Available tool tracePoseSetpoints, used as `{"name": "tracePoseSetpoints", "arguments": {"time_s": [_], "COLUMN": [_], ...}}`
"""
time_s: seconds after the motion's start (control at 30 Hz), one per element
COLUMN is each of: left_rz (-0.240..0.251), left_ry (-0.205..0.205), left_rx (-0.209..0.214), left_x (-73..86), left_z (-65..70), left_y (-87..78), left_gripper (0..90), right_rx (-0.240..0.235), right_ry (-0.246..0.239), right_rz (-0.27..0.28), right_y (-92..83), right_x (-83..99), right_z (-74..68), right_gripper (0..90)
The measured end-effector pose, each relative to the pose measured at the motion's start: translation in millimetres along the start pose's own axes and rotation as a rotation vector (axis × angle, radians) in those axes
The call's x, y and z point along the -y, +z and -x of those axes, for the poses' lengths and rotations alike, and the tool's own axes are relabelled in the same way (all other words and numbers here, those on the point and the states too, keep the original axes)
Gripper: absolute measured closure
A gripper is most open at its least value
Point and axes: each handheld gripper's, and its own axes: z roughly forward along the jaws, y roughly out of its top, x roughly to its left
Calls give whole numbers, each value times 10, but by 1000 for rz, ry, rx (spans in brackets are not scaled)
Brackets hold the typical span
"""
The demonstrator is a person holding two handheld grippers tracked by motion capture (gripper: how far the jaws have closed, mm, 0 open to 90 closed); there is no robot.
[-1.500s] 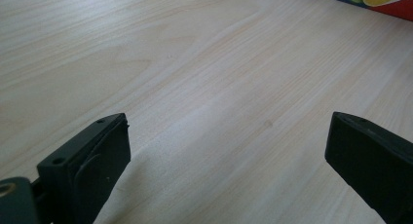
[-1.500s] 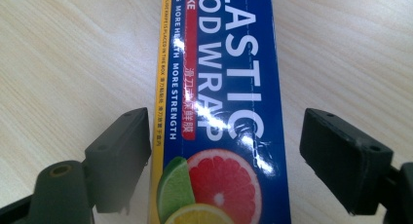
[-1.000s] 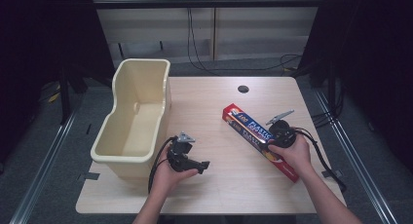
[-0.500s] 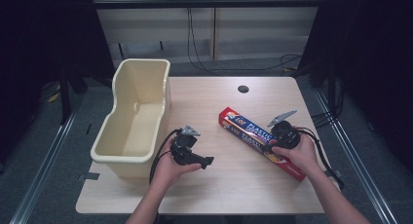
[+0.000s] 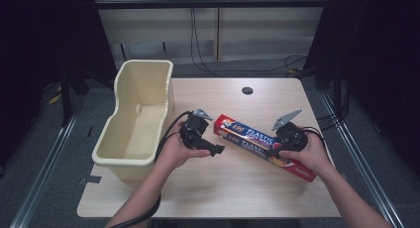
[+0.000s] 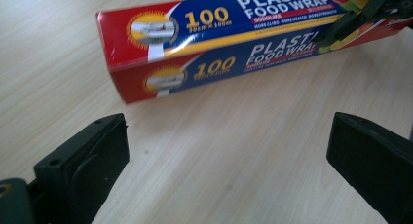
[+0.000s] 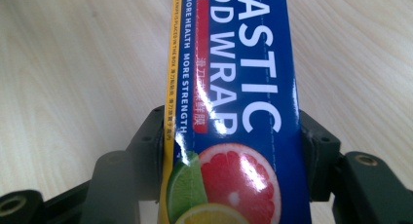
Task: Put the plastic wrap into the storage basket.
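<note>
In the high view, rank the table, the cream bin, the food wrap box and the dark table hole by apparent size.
1. Table
2. Cream bin
3. Food wrap box
4. Dark hole

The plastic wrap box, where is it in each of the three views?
High view: plastic wrap box lies diagonally right of centre, its right end under the right hand-held gripper.
Left gripper view: across the top, beyond open jaws.
Right gripper view: centre, clamped between the jaws.
Shared landmark: white PLASTIC lettering.
</note>
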Motion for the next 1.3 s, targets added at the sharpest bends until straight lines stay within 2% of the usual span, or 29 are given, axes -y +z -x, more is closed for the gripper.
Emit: {"name": "tracePoseSetpoints", "arguments": {"time_s": [0.07, 0.2, 0.27, 0.33, 0.47, 0.5, 0.53, 0.7, 0.77, 0.87, 1.0, 1.07, 1.1, 1.17, 1.3], "left_rz": [-15, -34, -54, -53, -57, -60, -71, -128, -144, -149, -189, -203, -211, -212, -218], "left_ry": [13, 56, 104, 107, 174, 176, 188, 252, 262, 272, 293, 319, 319, 331, 353], "left_rx": [6, 7, 4, 10, -2, 7, 25, 24, 30, 56, 75, 72, 79, 83, 104], "left_x": [-55, -179, -245, -299, -418, -436, -466, -561, -592, -621, -635, -641, -645, -658, -667], "left_z": [-8, -15, -30, -23, 11, 15, 18, 40, 45, 65, 100, 113, 122, 142, 172], "left_y": [2, 9, 14, 38, 89, 104, 133, 245, 286, 355, 433, 458, 472, 484, 518], "left_gripper": [26, 26, 26, 27, 40, 41, 41, 40, 41, 41, 44, 44, 44, 44, 48], "right_rx": [-27, -46, -52, -61, -73, -72, -75, -92, -90, -102, -102, -106, -110, -113, -125], "right_ry": [-12, -33, -43, -51, -70, -84, -98, -114, -149, -164, -195, -215, -212, -242, -269], "right_rz": [6, 5, 6, 2, -2, 1, 3, -19, -8, -13, -16, -13, -16, -12, -8], "right_y": [-24, -49, -53, -62, -78, -73, -69, -67, -65, -74, -83, -88, -95, -103, -124], "right_x": [-18, -47, -54, -65, -71, -69, -69, -69, -76, -96, -138, -161, -170, -194, -219], "right_z": [-15, -42, -45, -50, -58, -55, -49, -68, -72, -83, -107, -119, -132, -148, -179], "right_gripper": [415, 415, 415, 415, 415, 415, 415, 415, 414, 415, 414, 414, 414, 414, 414]}}
